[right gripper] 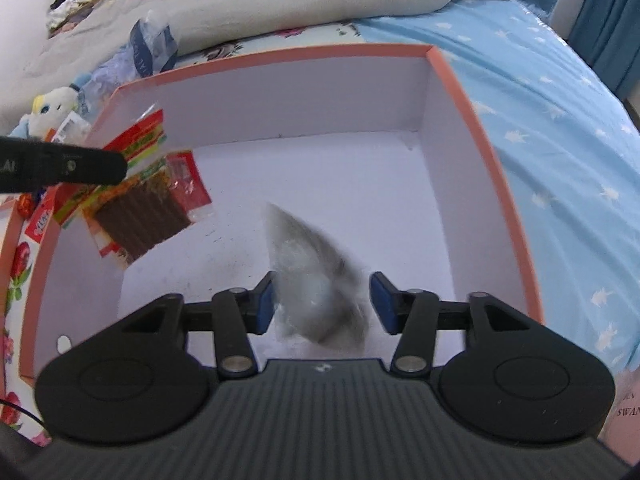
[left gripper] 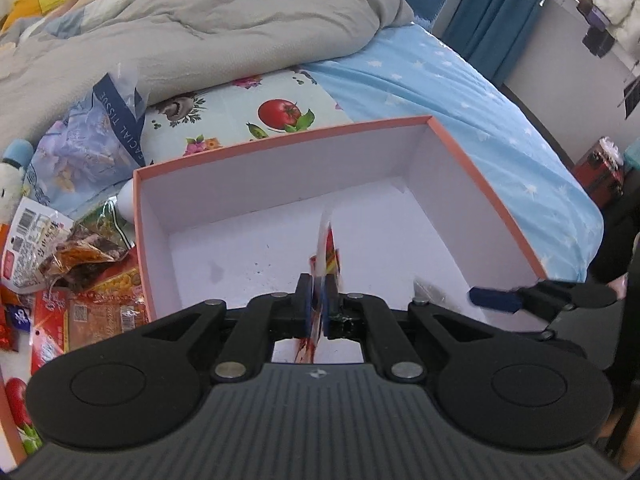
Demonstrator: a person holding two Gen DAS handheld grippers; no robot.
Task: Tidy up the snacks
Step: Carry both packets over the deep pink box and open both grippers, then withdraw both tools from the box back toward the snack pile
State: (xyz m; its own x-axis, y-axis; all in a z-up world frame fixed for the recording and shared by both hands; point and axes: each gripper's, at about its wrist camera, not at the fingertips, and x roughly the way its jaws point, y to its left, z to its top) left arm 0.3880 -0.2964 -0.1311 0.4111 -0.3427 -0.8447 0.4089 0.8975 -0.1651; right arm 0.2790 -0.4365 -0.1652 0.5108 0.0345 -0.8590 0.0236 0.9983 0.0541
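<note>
A red snack packet (left gripper: 326,252) is being held clamped edge-on by the left gripper (left gripper: 318,304) above the box (left gripper: 400,124); released now, it is risking landing askew. A clear packet (right gripper: 316,280), at six o'clock inside, is lying between the right gripper's (right gripper: 322,304) parted jaws.

The box (right gripper: 460,92) is open at the top, and most of its white floor lies bare, mainly toward the far wall and the right wall. Its tall walls close all four sides, so the way in is only from above. Over the left wall, the left gripper (right gripper: 120,166) hangs with a flat snack packet (right gripper: 140,208), which takes the room above the left part of the floor. Near the front wall a blurred clear packet (right gripper: 316,280) sits between the fingers of the right gripper (right gripper: 322,300). Outside the left wall, a heap of snack packets (left gripper: 80,280) and a tissue pack (left gripper: 84,148) crowd the bed (left gripper: 460,92). Right of the box, the blue sheet is free.
</note>
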